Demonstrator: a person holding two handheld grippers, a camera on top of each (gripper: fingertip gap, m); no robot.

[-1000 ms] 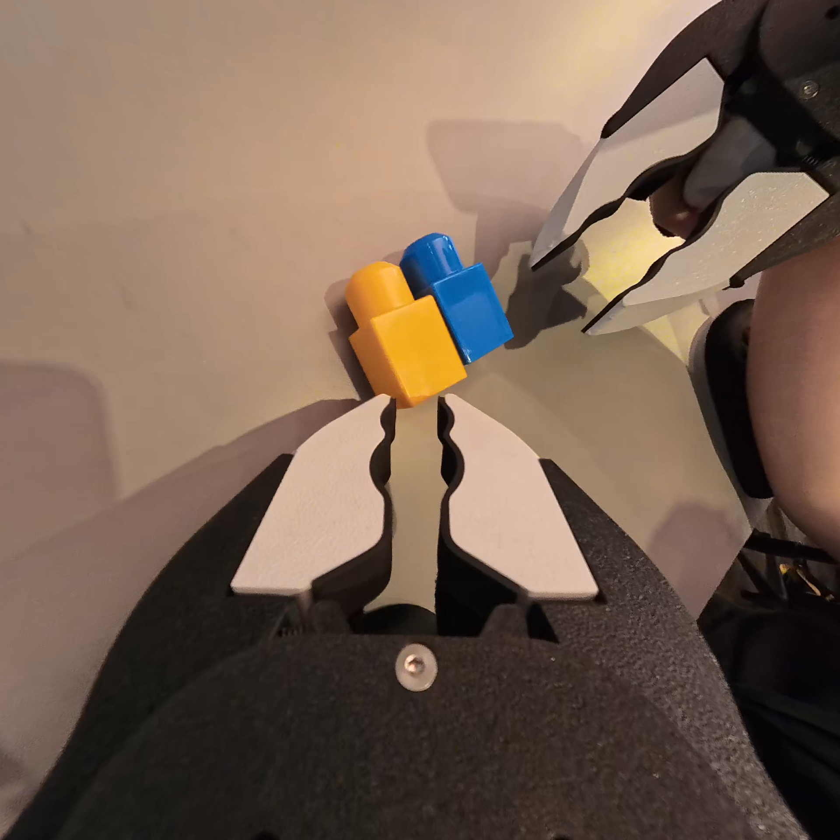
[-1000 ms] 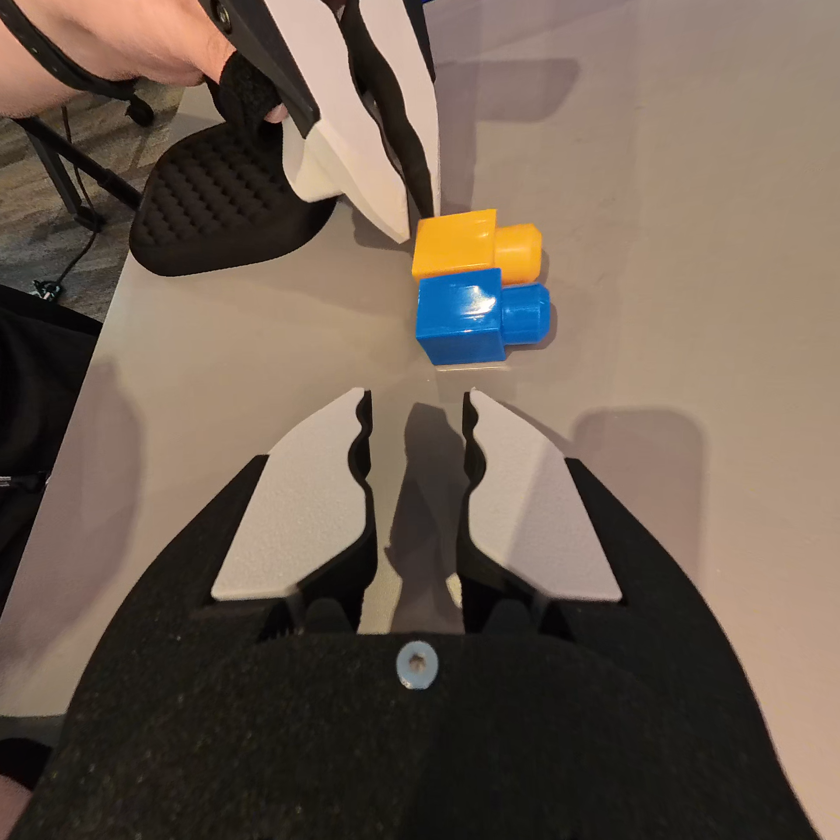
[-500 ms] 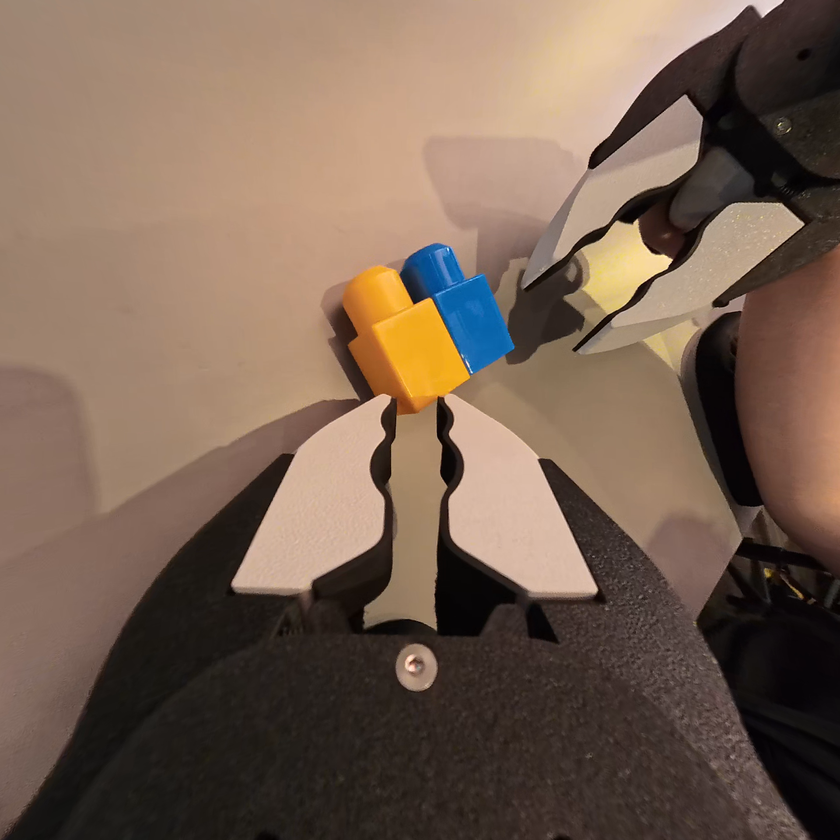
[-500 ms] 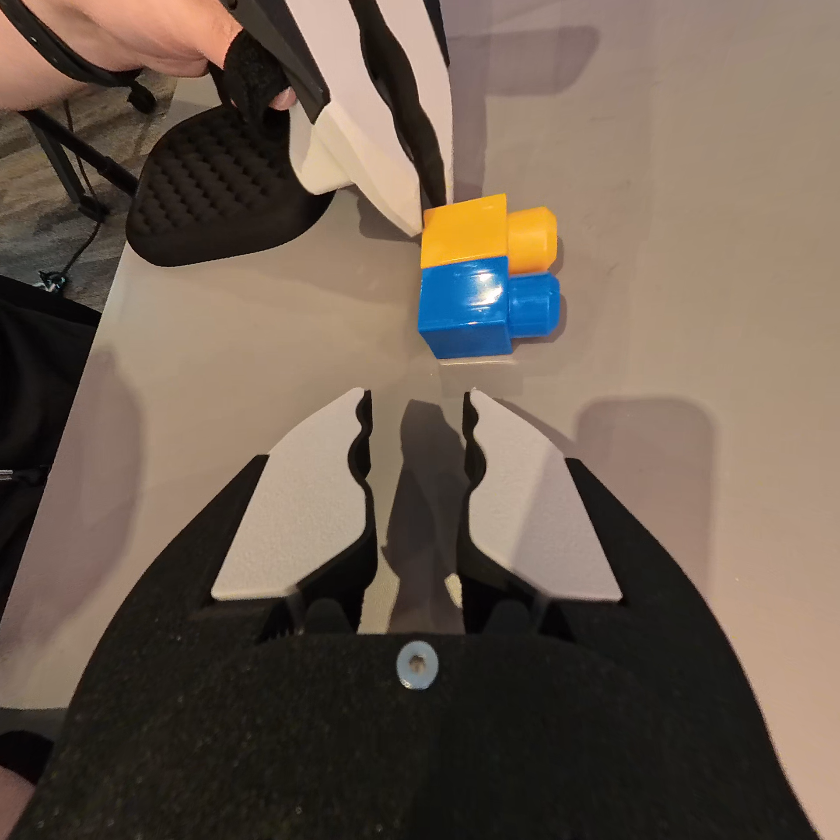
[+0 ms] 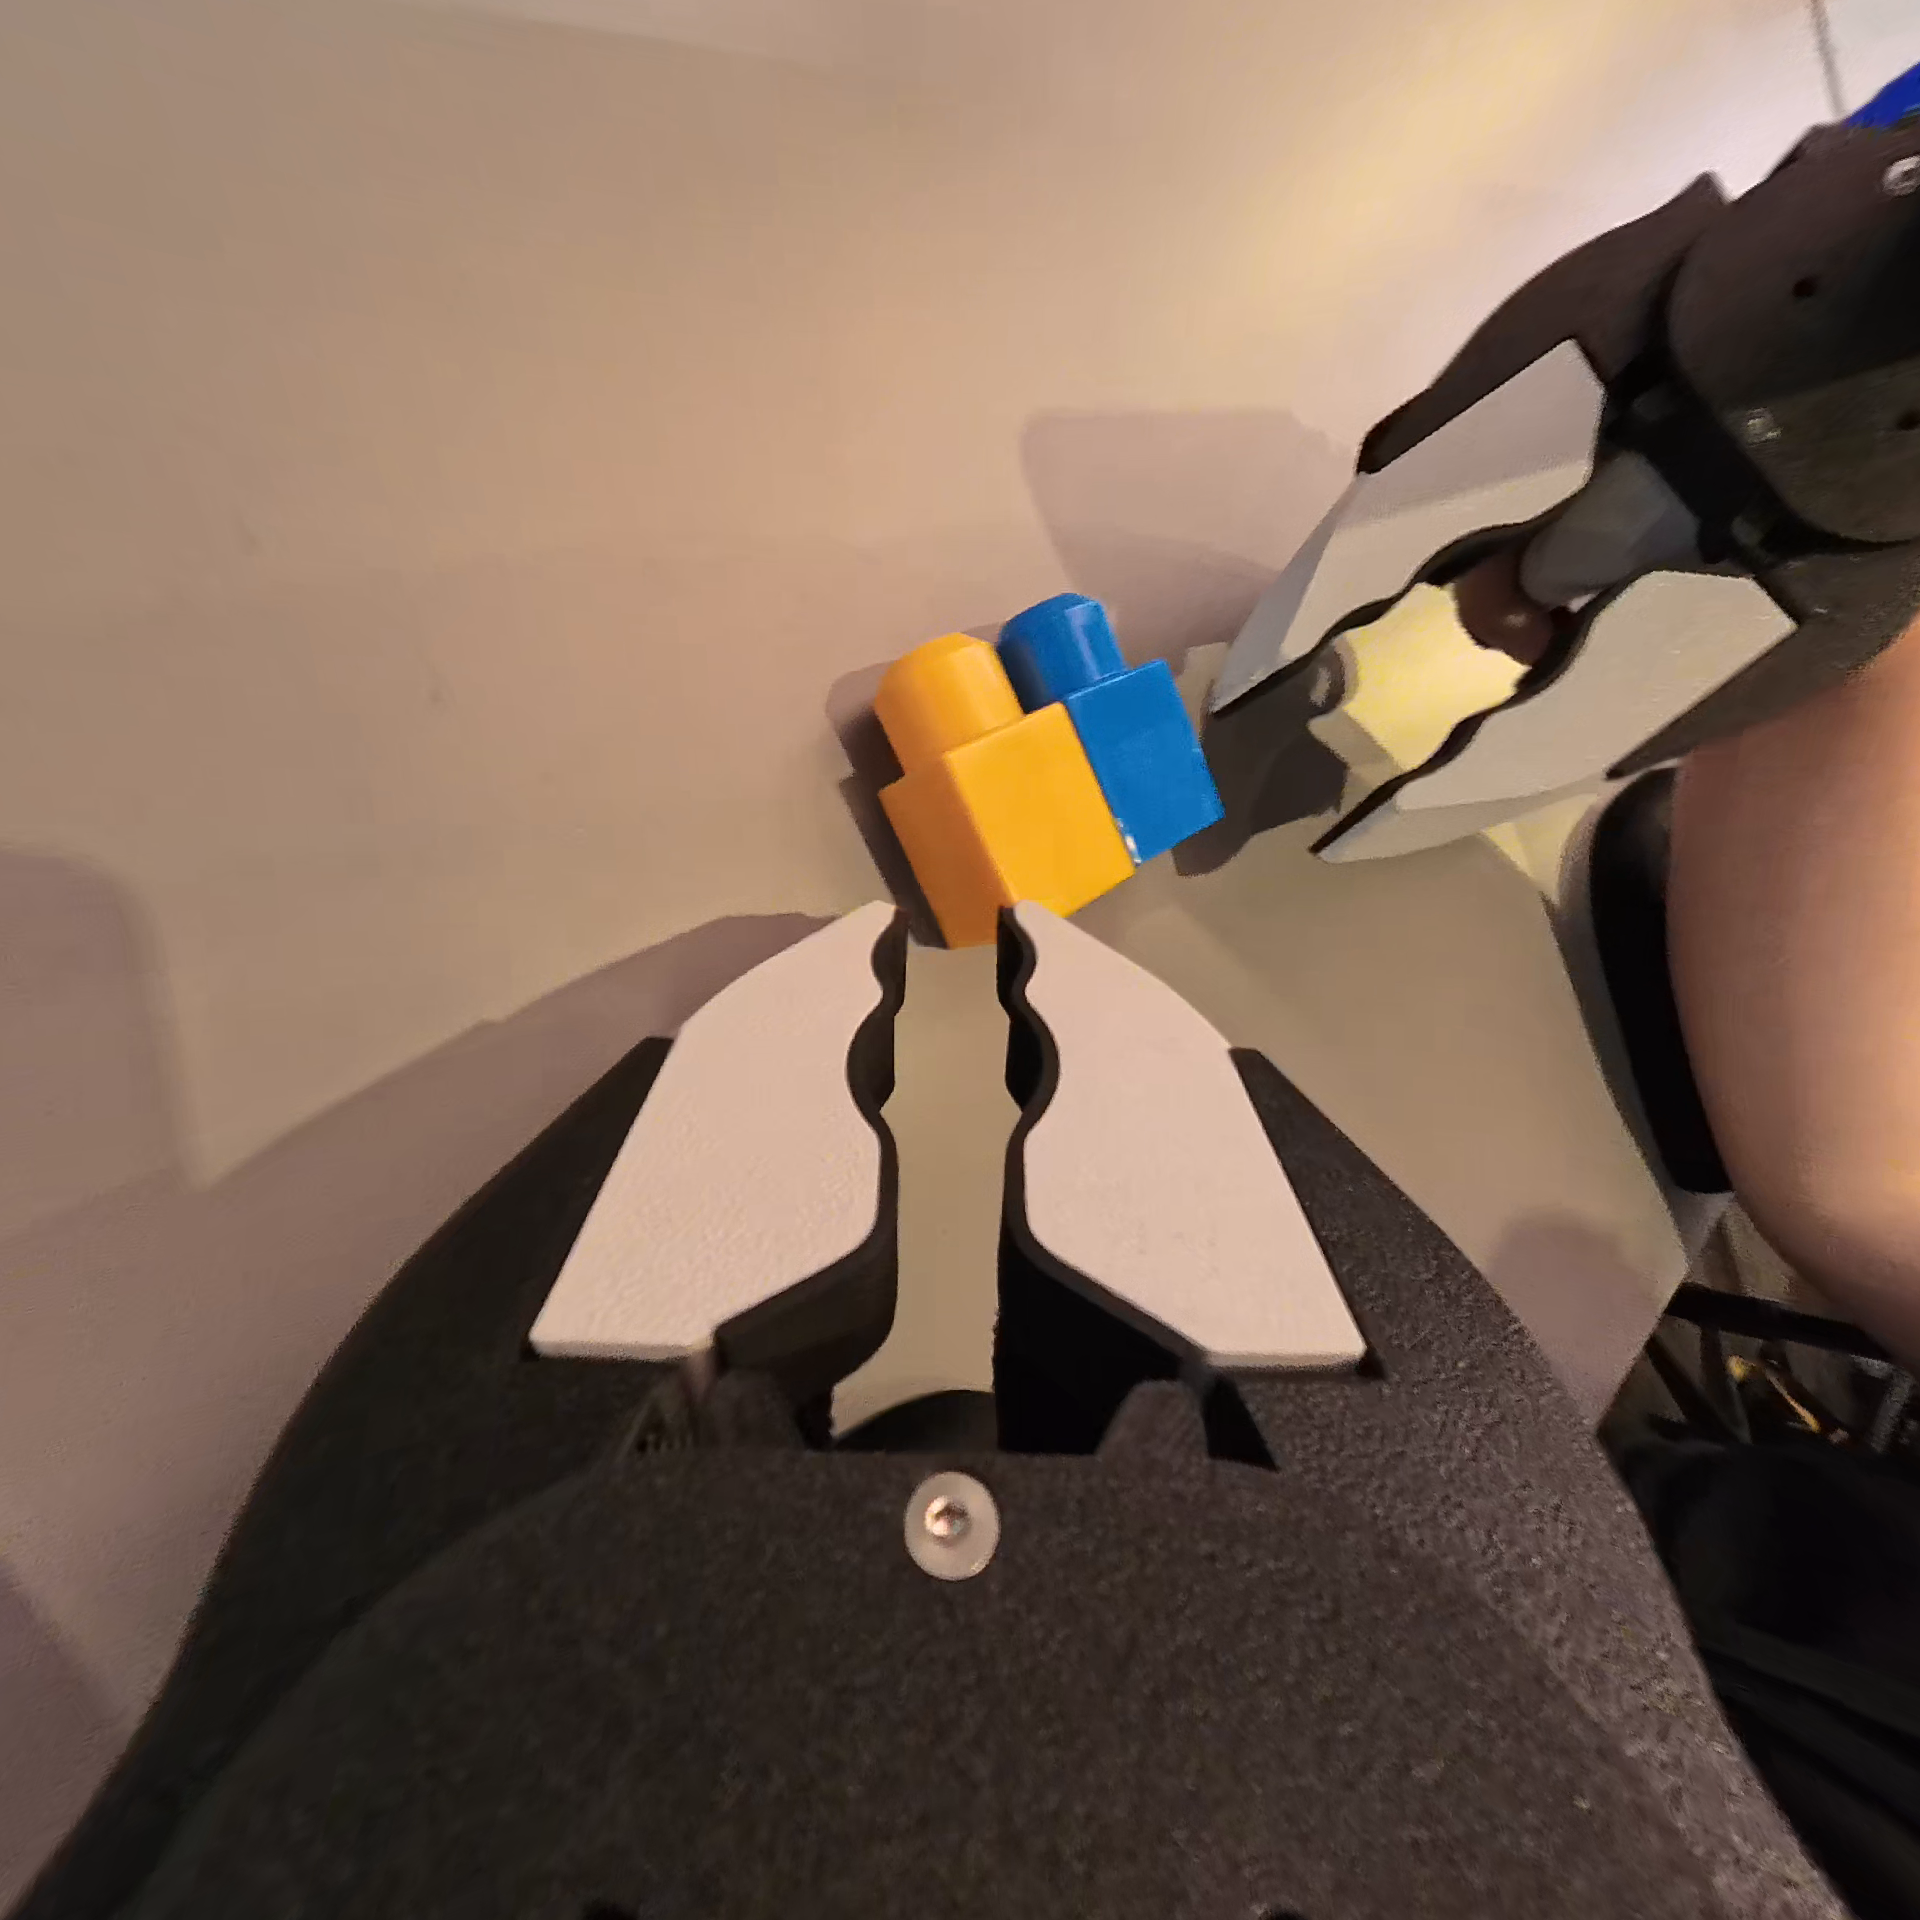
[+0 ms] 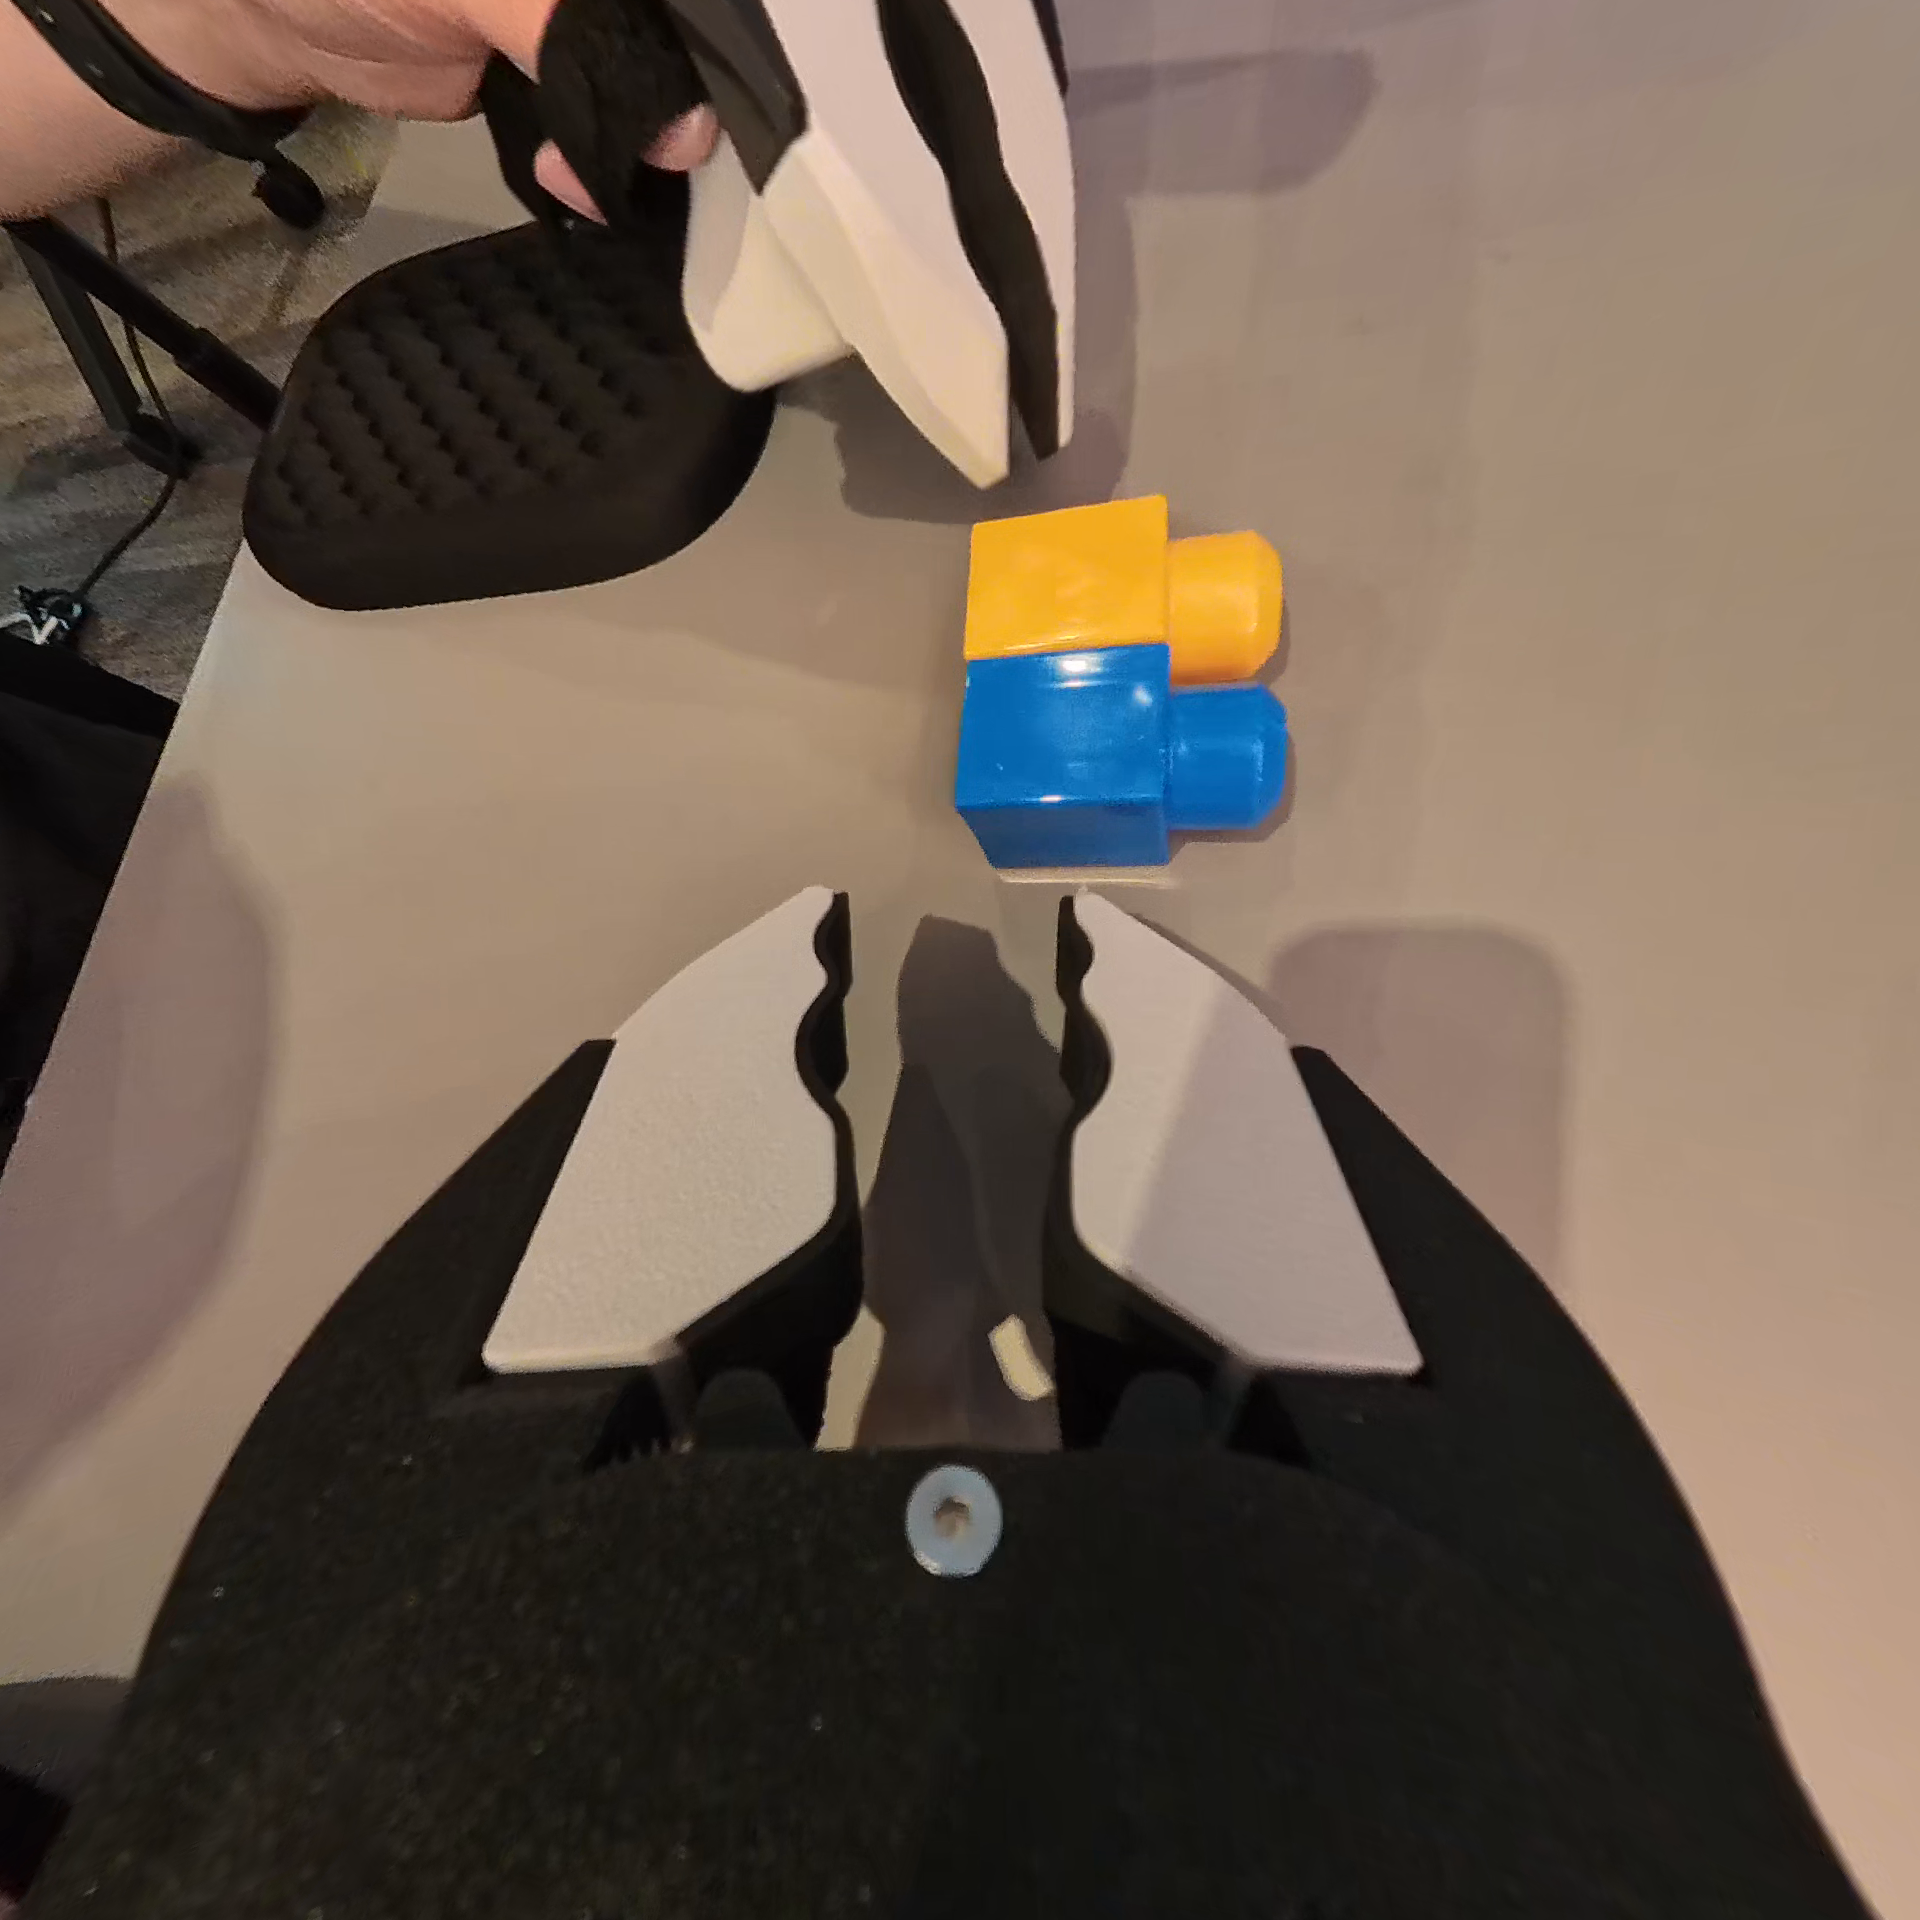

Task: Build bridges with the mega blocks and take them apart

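A yellow block (image 6: 1065, 577) and a blue block (image 6: 1060, 753) lie on their sides on the grey table (image 6: 1558, 468), flush against each other, studs pointing right. My right gripper (image 6: 954, 902) is open and empty, its tips just short of the blue block. My left gripper (image 6: 1020, 462) hangs just past the yellow block, a small gap away. In the left wrist view, my left gripper (image 5: 954, 920) is open by a narrow gap and empty, tips at a corner of the yellow block (image 5: 997, 821). The blue block (image 5: 1138, 758) lies beyond it, with my right gripper (image 5: 1270, 779) close to it.
A black chair seat (image 6: 499, 416) stands past the table's left edge. A person's hand (image 6: 312, 73) holds the left gripper, and a forearm (image 5: 1818, 935) shows at the right of the left wrist view. The table edge runs down the left of the right wrist view. One gripper's finger ends stand about 10 cm off the other's.
The two blocks have been pressed flush together and squared up. My left gripper has drawn back a little from the yellow block. My right gripper has closed in on the blue block.
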